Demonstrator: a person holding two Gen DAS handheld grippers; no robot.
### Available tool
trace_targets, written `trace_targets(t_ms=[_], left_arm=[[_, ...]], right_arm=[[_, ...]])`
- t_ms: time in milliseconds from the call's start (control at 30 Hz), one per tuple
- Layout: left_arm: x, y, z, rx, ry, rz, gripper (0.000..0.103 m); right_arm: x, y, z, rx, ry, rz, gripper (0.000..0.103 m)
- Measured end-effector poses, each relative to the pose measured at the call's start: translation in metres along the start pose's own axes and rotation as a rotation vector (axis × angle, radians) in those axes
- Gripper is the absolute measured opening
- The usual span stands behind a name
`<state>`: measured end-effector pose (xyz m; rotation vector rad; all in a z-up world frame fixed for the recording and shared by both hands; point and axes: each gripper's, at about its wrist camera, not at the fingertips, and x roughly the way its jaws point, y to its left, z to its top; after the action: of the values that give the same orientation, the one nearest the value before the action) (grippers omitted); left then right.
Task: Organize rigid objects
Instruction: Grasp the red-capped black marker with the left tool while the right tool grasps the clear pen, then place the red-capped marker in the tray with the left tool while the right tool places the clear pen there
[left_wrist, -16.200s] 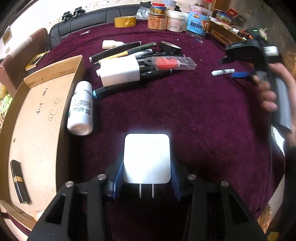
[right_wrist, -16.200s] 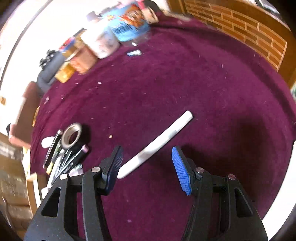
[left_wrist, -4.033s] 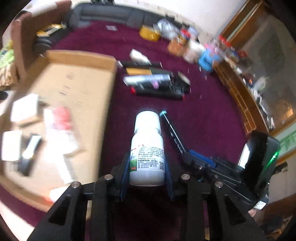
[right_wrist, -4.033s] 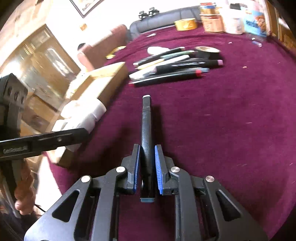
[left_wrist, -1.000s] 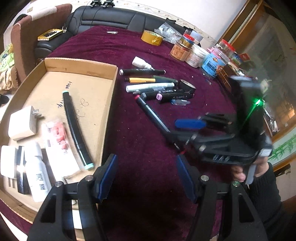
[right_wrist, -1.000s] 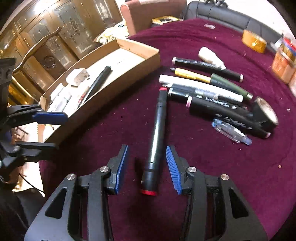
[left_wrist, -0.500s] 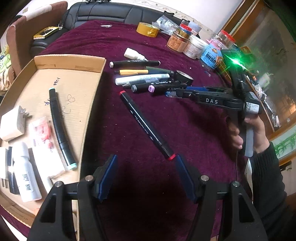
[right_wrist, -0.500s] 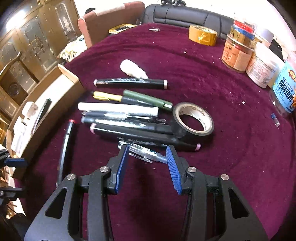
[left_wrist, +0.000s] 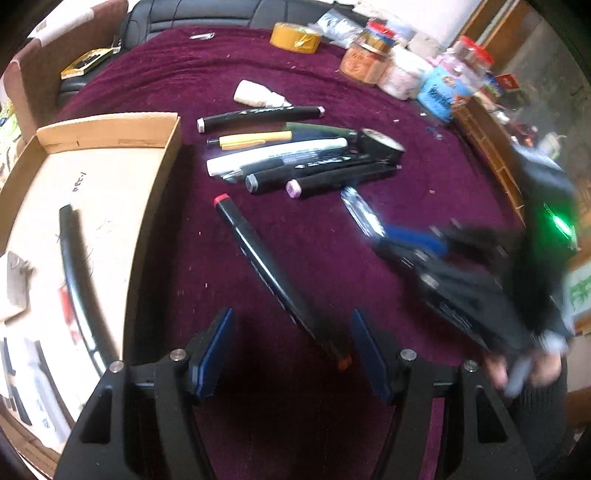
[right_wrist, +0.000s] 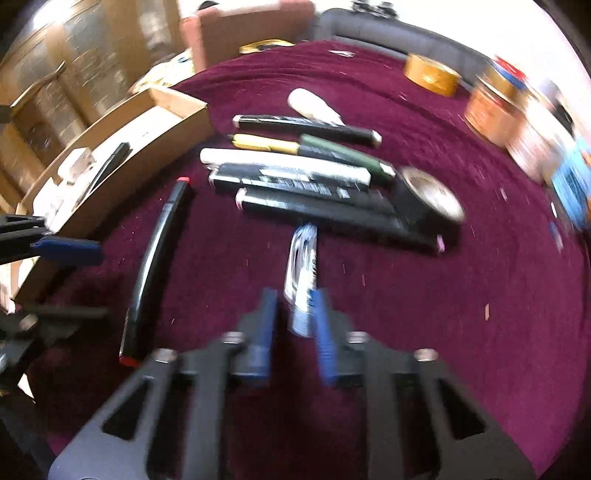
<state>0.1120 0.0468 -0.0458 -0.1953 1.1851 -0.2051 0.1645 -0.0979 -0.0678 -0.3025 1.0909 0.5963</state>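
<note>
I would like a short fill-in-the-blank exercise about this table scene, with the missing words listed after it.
1. The right tongs are closed on a clear ____.
2. The black marker with red caps lies between the open left tongs, on the ____ cloth.
3. The curved black marker lies inside the ____ box.

Missing words: pen; purple; cardboard

A cardboard box (left_wrist: 110, 127) sits at the left of the table (left_wrist: 332, 74), a marker (left_wrist: 79, 280) inside it. Right of the box lies a row of pens (left_wrist: 280, 158), a tape roll (left_wrist: 382, 149) touching its right end. Before them (nearer the cameras) lie a lone marker (left_wrist: 269, 273) and a clear pen (right_wrist: 301, 280). Jars (left_wrist: 369, 62) stand behind.
</note>
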Motion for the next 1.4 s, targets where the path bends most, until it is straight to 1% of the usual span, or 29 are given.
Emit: trace_targets(t_ms=[33, 100, 167, 200, 233, 300, 333, 367, 433, 500, 600, 633, 667, 700, 800, 833, 867, 900, 933, 967, 1033, 1100, 1133, 1267, 1300, 1400], left_arm=[[0.005, -0.001, 0.004, -0.004, 0.011, 0.011, 0.065], [0.018, -0.002, 0.011, -0.017, 0.027, 0.047, 0.064], [0.022, -0.008, 0.016, -0.001, 0.005, 0.103, 0.057], [0.024, -0.010, 0.018, -0.002, 0.003, 0.142, 0.048], [0.024, -0.010, 0.019, -0.006, -0.002, 0.167, 0.035], [0.023, -0.007, 0.019, -0.015, -0.007, 0.199, 0.023], [0.022, -0.004, 0.018, -0.012, -0.008, 0.198, 0.014], [0.020, -0.002, 0.016, -0.007, -0.007, 0.185, 0.013], [0.014, 0.001, 0.011, -0.006, -0.001, 0.133, 0.013], [0.005, 0.007, 0.002, -0.009, 0.000, 0.058, 0.013], [-0.019, 0.017, -0.016, -0.024, -0.025, -0.018, 0.013], [-0.030, 0.024, -0.023, -0.040, -0.027, -0.064, 0.013], [-0.039, 0.029, -0.027, -0.054, -0.032, -0.092, 0.013], [-0.049, 0.035, -0.028, -0.064, -0.040, -0.103, 0.013], [-0.081, 0.053, -0.034, -0.093, -0.091, -0.125, 0.013], [-0.092, 0.061, -0.036, -0.105, -0.109, -0.129, 0.013], [-0.105, 0.073, -0.037, -0.119, -0.125, -0.125, 0.013], [-0.108, 0.077, -0.036, -0.129, -0.132, -0.113, 0.013], [-0.114, 0.085, -0.038, -0.138, -0.144, -0.092, 0.013], [-0.120, 0.095, -0.038, -0.143, -0.159, -0.065, 0.013], [-0.117, 0.110, -0.034, -0.164, -0.161, -0.032, 0.013], [-0.109, 0.119, -0.035, -0.184, -0.156, -0.008, 0.013], [-0.103, 0.124, -0.033, -0.201, -0.152, -0.005, 0.013], [-0.081, 0.153, -0.026, -0.268, -0.142, 0.019, 0.013], [-0.075, 0.159, -0.024, -0.292, -0.132, 0.018, 0.013], [-0.066, 0.167, -0.021, -0.315, -0.124, 0.016, 0.013]], right_arm=[[-0.003, -0.002, -0.004, 0.028, -0.005, 0.004, 0.008], [-0.010, -0.009, -0.019, 0.128, -0.027, 0.021, 0.008], [-0.014, -0.012, -0.025, 0.207, -0.040, 0.044, 0.008], [-0.015, -0.014, -0.027, 0.238, -0.046, 0.060, 0.008], [-0.015, -0.017, -0.028, 0.270, -0.051, 0.079, 0.008], [-0.012, -0.021, -0.025, 0.299, -0.056, 0.098, 0.008], [-0.010, -0.022, -0.022, 0.319, -0.054, 0.114, 0.008], [-0.006, -0.023, -0.018, 0.335, -0.050, 0.128, 0.009], [-0.002, -0.019, -0.012, 0.344, -0.055, 0.107, 0.009], [-0.002, -0.013, -0.008, 0.346, -0.067, 0.077, 0.009], [-0.003, -0.007, -0.009, 0.350, -0.086, 0.036, 0.008], [-0.003, -0.007, -0.010, 0.358, -0.090, 0.029, 0.008], [-0.004, -0.007, -0.011, 0.367, -0.090, 0.026, 0.008], [-0.005, -0.006, -0.011, 0.367, -0.089, 0.025, 0.008], [-0.016, 0.005, -0.017, 0.396, -0.122, 0.107, 0.008], [-0.021, 0.011, -0.018, 0.403, -0.136, 0.130, 0.008], [-0.029, 0.022, -0.018, 0.412, -0.161, 0.174, 0.008], [-0.033, 0.030, -0.017, 0.413, -0.176, 0.207, 0.008], [-0.042, 0.045, -0.015, 0.406, -0.203, 0.249, 0.008], [-0.046, 0.055, -0.013, 0.398, -0.216, 0.263, 0.008], [-0.049, 0.081, -0.004, 0.373, -0.229, 0.309, 0.008], [-0.045, 0.102, 0.005, 0.347, -0.215, 0.335, 0.008], [-0.041, 0.116, 0.013, 0.322, -0.203, 0.335, 0.008], [-0.019, 0.146, 0.038, 0.278, -0.154, 0.333, 0.008], [-0.013, 0.154, 0.043, 0.267, -0.145, 0.319, 0.008], [0.005, 0.169, 0.059, 0.237, -0.116, 0.269, 0.008]])
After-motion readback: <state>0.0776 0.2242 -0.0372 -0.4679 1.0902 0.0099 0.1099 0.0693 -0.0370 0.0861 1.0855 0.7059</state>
